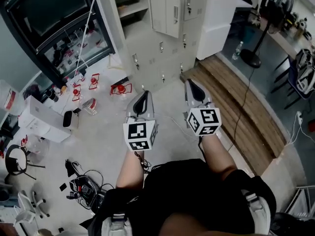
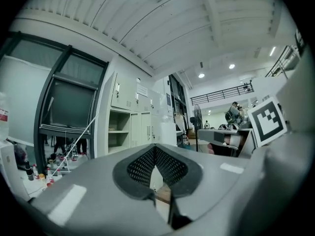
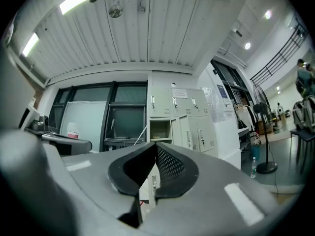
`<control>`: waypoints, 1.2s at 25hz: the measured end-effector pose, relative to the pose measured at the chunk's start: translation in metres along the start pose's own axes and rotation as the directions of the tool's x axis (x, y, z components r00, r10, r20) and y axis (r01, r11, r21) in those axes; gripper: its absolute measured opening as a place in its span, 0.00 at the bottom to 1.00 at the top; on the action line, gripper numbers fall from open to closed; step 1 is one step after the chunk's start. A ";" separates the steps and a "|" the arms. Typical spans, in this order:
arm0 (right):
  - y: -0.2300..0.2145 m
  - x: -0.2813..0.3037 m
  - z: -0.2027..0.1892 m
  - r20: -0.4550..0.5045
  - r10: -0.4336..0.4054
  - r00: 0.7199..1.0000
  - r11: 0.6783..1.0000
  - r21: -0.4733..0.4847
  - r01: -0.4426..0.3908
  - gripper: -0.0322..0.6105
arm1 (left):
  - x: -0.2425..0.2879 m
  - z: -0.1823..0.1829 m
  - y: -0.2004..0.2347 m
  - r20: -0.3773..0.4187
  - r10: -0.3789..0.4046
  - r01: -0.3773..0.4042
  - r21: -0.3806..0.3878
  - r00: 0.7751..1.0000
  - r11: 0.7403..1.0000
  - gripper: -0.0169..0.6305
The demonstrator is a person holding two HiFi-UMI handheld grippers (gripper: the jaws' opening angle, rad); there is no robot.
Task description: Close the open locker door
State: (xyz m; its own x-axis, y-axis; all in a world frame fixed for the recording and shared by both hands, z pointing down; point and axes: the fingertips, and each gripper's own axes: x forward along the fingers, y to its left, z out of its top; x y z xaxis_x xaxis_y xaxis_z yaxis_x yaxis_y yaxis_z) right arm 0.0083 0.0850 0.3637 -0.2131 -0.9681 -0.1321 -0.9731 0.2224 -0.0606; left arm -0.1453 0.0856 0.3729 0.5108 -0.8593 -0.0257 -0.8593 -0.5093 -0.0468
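Left hand-held gripper (image 1: 142,94): one; jaws together, nothing between them.
Right hand-held gripper (image 1: 193,84): one; jaws together, empty.
Marker cubes (image 1: 140,135): two, one on each hand-held gripper, with black-and-white square patterns and no words.
Locker door (image 1: 166,11): one stands open, swung out from the upper part of the pale locker bank (image 1: 162,53). It is ahead of both grippers and well apart from them.
Open shelves (image 1: 129,4): one bay, just left of the open door.
Standing fan (image 1: 252,57): one, right of the lockers.
Water bottle (image 1: 237,50): one, near the fan's base.
Writing: paper notices on the locker fronts, too small to read.
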 end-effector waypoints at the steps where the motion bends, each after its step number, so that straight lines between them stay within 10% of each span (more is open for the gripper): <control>1: 0.004 0.002 -0.001 0.002 -0.009 1.000 1.000 -0.005 0.009 0.07 | -0.001 -0.001 0.006 0.000 -0.004 0.004 -0.002 1.000 1.000 0.03; 17: 0.012 0.046 -0.003 0.020 -0.035 0.999 0.998 -0.050 0.036 0.07 | 0.021 -0.005 0.058 0.027 0.000 0.000 -0.025 1.000 1.000 0.03; 30: -0.076 0.147 -0.025 0.015 0.011 1.000 0.999 -0.047 -0.011 0.07 | 0.147 -0.020 0.057 -0.001 0.046 -0.046 0.008 0.999 0.999 0.03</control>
State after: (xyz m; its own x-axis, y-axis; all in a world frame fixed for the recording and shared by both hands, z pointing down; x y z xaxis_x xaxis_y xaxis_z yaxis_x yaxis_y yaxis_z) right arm 0.0486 -0.0768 0.3741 -0.2226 -0.9636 -0.1480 -0.9738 0.2270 -0.0131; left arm -0.1197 -0.0708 0.3864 0.4711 -0.8817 -0.0267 -0.8814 -0.4693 -0.0540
